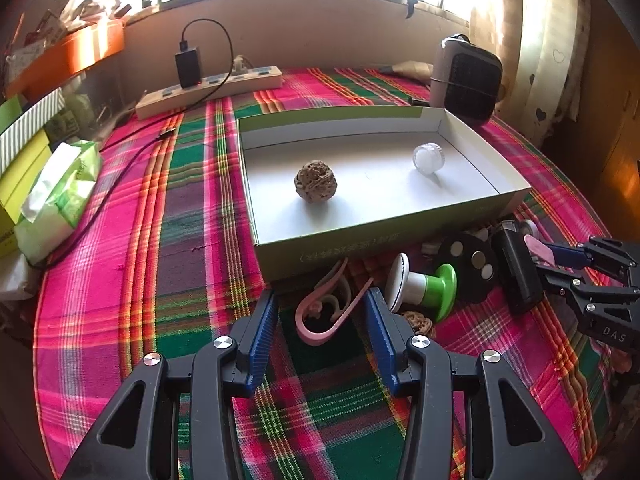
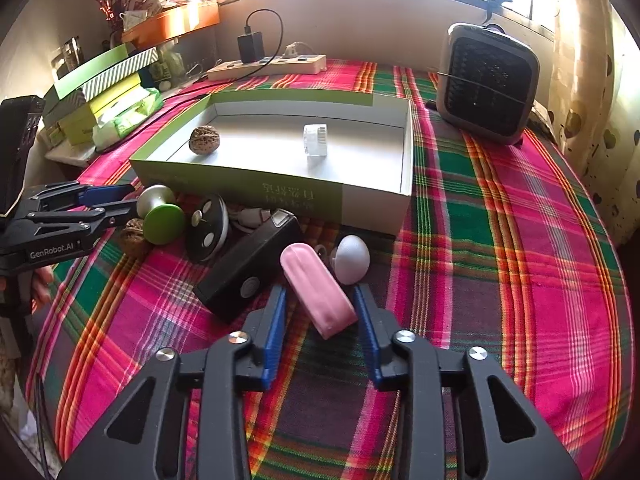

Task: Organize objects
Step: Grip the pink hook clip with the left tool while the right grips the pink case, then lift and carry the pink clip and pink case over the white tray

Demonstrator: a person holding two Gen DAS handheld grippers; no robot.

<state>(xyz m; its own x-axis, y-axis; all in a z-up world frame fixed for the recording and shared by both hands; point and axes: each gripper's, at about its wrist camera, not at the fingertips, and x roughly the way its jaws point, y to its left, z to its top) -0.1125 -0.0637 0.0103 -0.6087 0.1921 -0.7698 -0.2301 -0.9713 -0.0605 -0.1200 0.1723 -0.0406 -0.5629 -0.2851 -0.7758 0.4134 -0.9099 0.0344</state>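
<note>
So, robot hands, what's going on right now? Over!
Left gripper open around pink clip. Right gripper open, pink case between jaws, not gripped. Box holds walnut, clear jar. Nothing blocking.

White lettering "GenRobot.AI" runs along the black side of the left hand-held gripper, as seen from the right wrist view. In the left wrist view, the right hand-held gripper carries the white letters "DAS" on its black body near the frame edge. The green front wall of the open cardboard box bears a line of pale printed characters, which appear upside down in both views and cannot be made out. A faint green script mark shows on the tissue pack; it is too blurred to read.
</note>
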